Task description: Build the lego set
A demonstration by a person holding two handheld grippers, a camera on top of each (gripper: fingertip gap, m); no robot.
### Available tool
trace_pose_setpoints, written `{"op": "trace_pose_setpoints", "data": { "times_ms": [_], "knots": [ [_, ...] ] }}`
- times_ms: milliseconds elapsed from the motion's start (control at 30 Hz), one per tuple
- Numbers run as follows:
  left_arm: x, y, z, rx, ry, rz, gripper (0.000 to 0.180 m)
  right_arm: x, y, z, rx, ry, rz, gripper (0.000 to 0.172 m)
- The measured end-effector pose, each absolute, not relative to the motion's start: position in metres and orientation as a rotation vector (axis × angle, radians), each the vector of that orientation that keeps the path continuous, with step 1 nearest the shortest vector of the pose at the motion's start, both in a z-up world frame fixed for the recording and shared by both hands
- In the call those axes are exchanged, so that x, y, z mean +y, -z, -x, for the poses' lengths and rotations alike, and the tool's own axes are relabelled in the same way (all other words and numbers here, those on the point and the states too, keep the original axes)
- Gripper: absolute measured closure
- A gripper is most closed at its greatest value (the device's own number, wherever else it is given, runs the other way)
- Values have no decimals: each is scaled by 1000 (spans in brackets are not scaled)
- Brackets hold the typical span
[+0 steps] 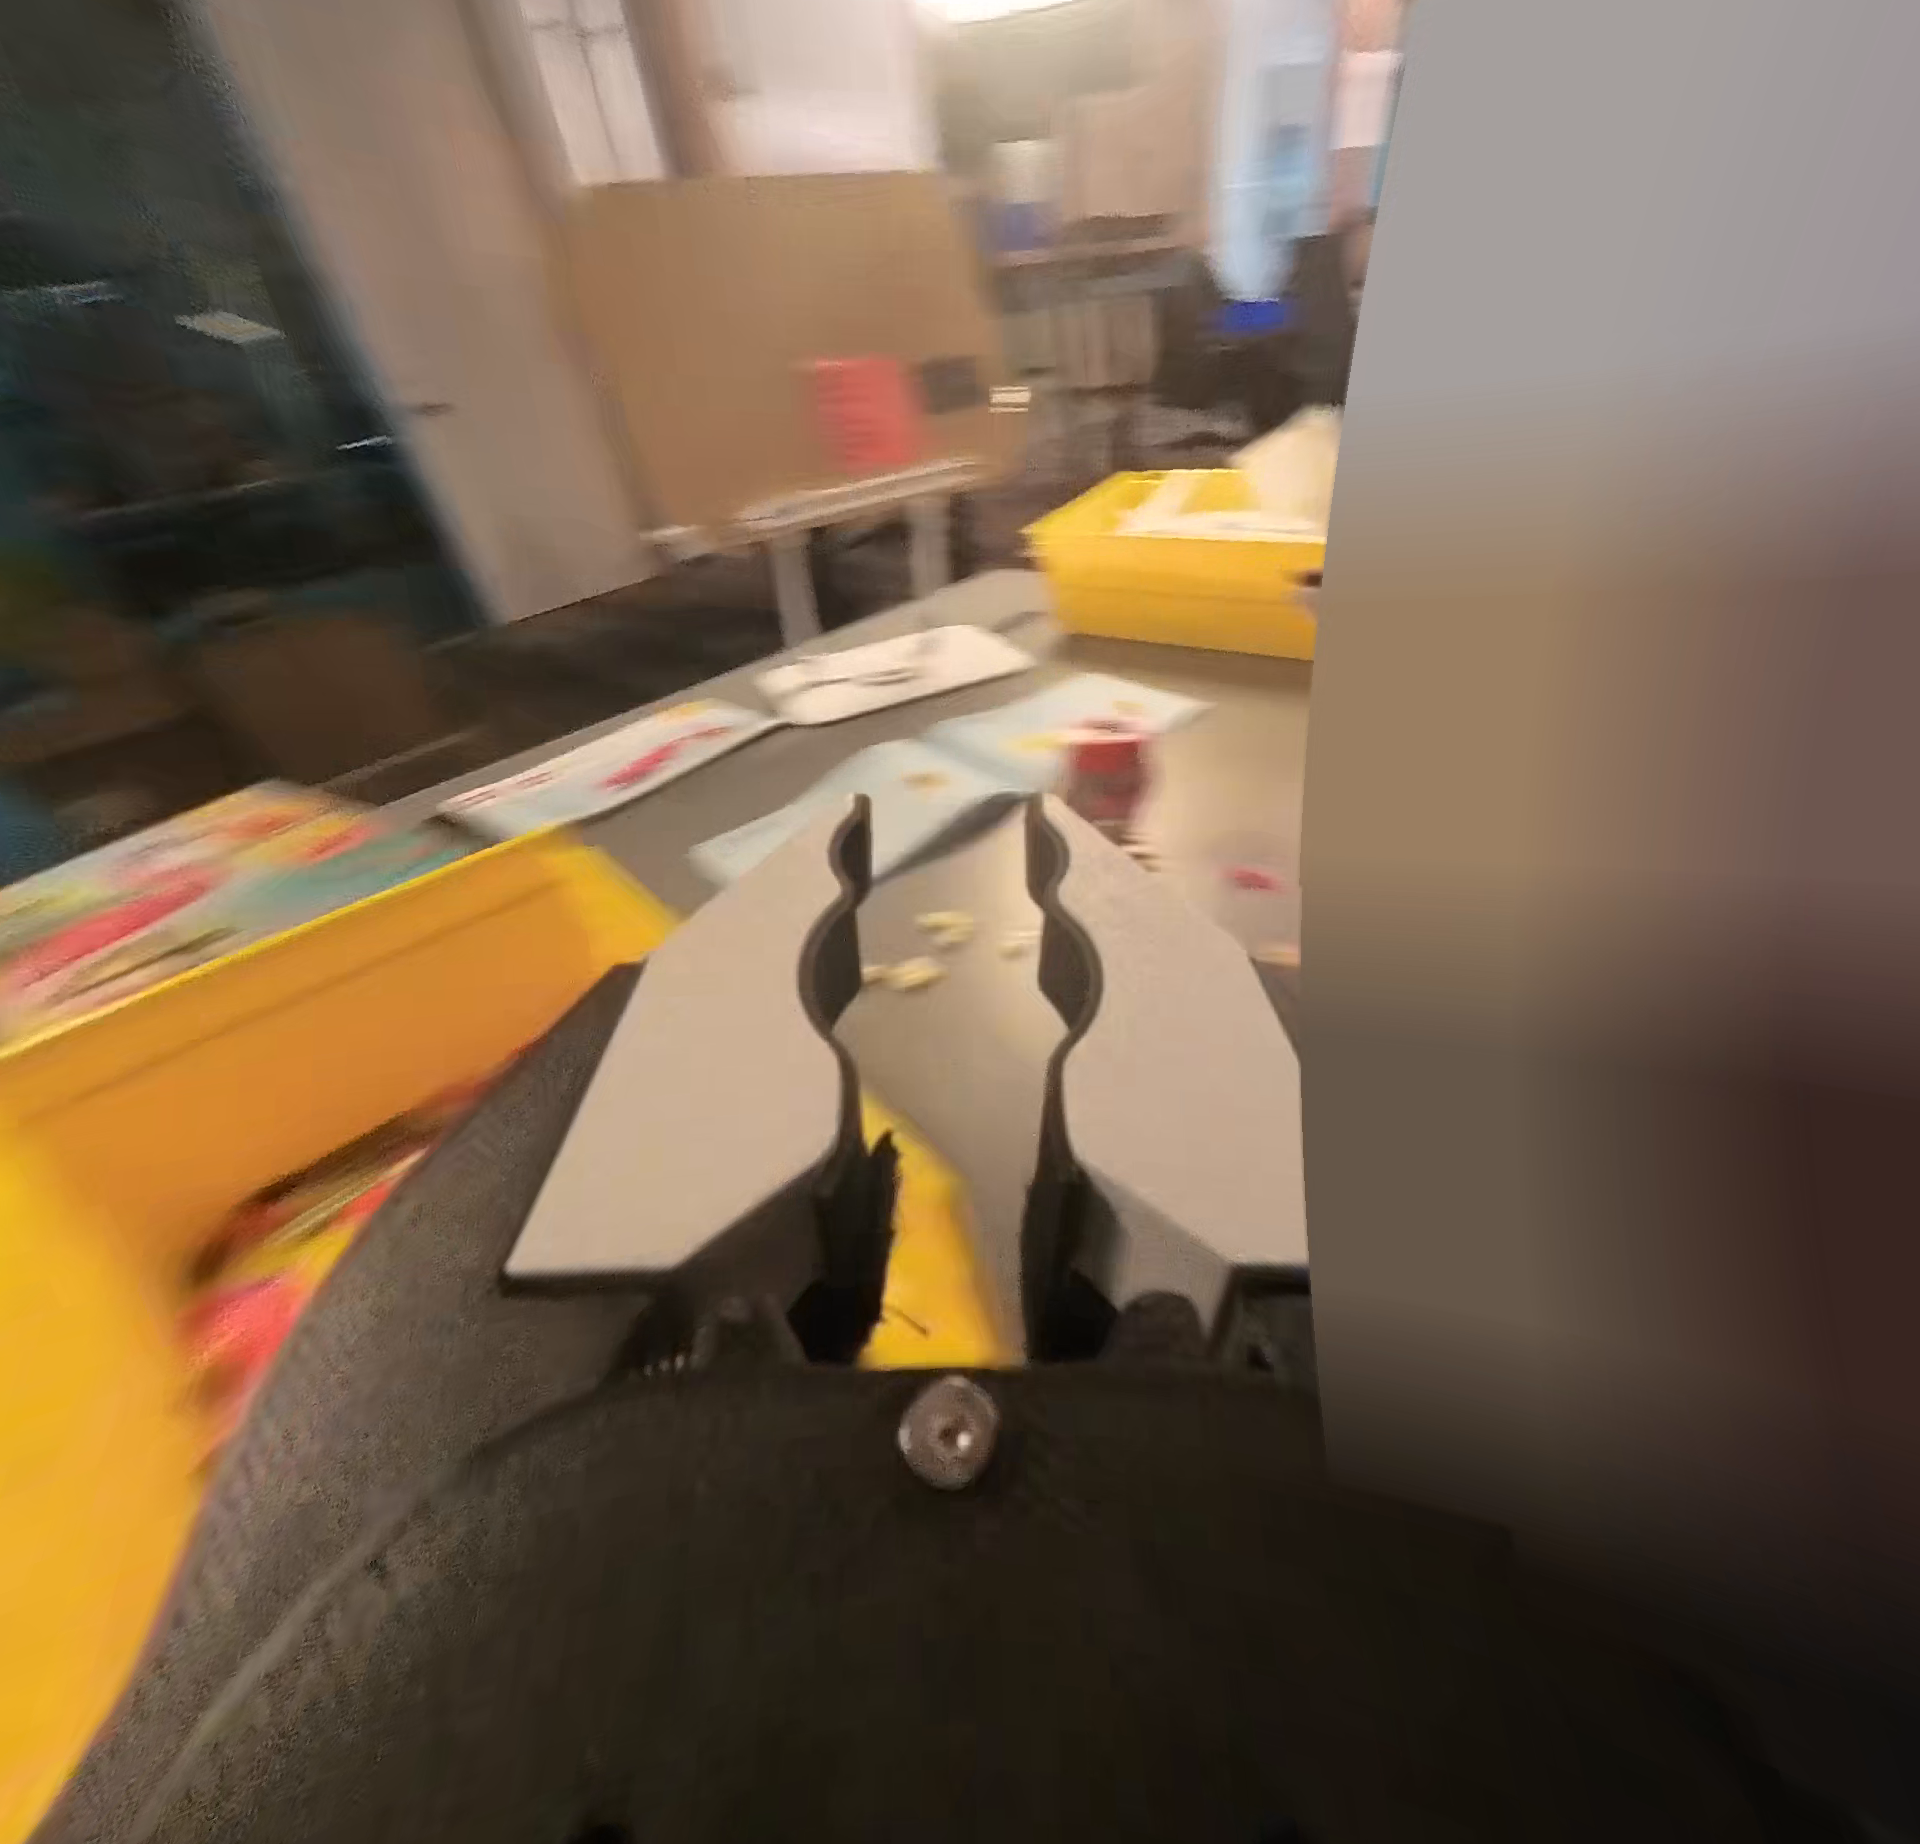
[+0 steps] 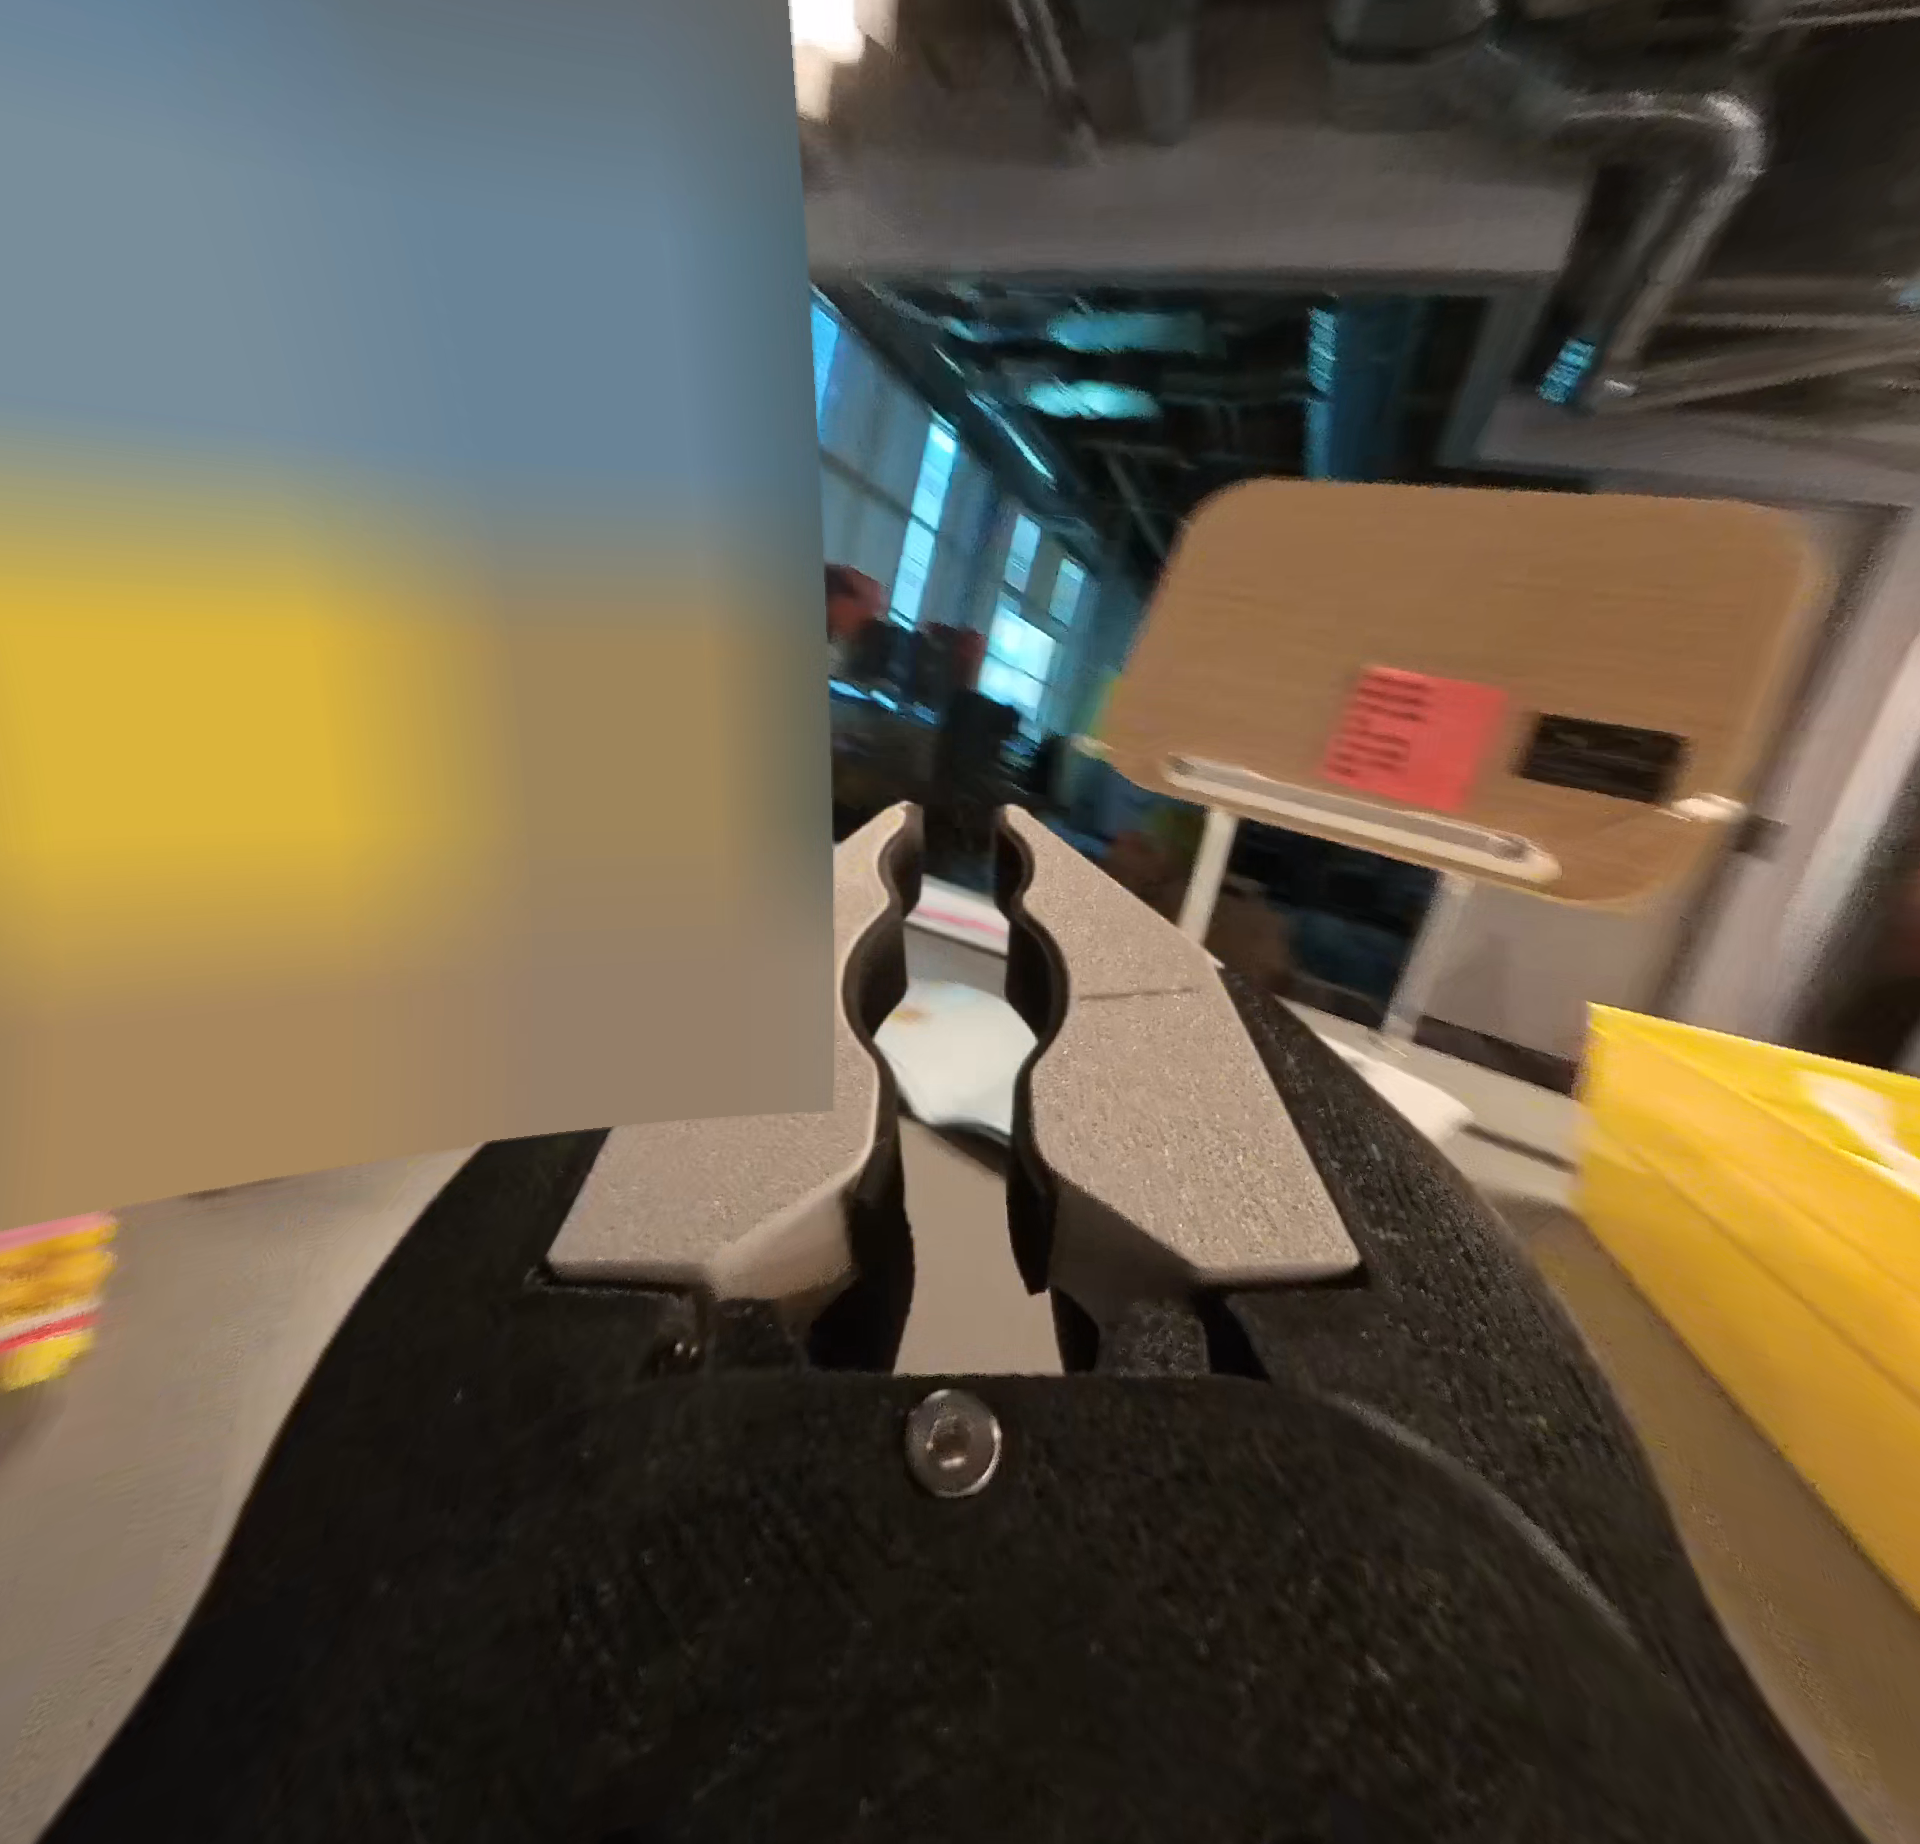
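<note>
Two claws — left [image 1: 945,823], right [image 2: 956,823] — gape bare; three booklets [image 1: 613,760] beyond.

Two handheld grippers are showing matching builds: left gripper [image 1: 948,859] and right gripper [image 2: 958,838] are each wearing grey, grainy fingers with wavy black-lined inner edges, black textured bodies, one silver screw at 6 o'clock.

my right gripper [image 2: 956,828] hangs above the grey table [image 2: 156,1379], jaws apart with nothing between them (all motion-blurred); a yellow box [image 2: 1756,1171] sits right, a wooden board [image 2: 1455,589] beyond
</note>
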State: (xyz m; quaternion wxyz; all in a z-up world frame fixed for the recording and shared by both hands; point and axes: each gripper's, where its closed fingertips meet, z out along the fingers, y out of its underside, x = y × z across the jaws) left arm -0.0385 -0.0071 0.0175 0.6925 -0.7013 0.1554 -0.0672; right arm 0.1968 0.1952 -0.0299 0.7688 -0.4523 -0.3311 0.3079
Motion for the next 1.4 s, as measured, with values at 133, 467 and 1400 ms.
{"op": "trace_pose_setpoints", "data": {
  "times_ms": [133, 467, 1400],
  "knots": [
    [-2, -16, 151, 6, -33, 1736, 158, 228, 47, -206, -681, -370, 1131, 163],
    [65, 44, 219, 39, -58, 2158, 152, 235, 55, -197, -730, -300, 1129, 168],
    [126, 163, 206, 509, 21, 2735, 166, 249, 70, -182, -813, -233, 1154, 170]
  ]
}}
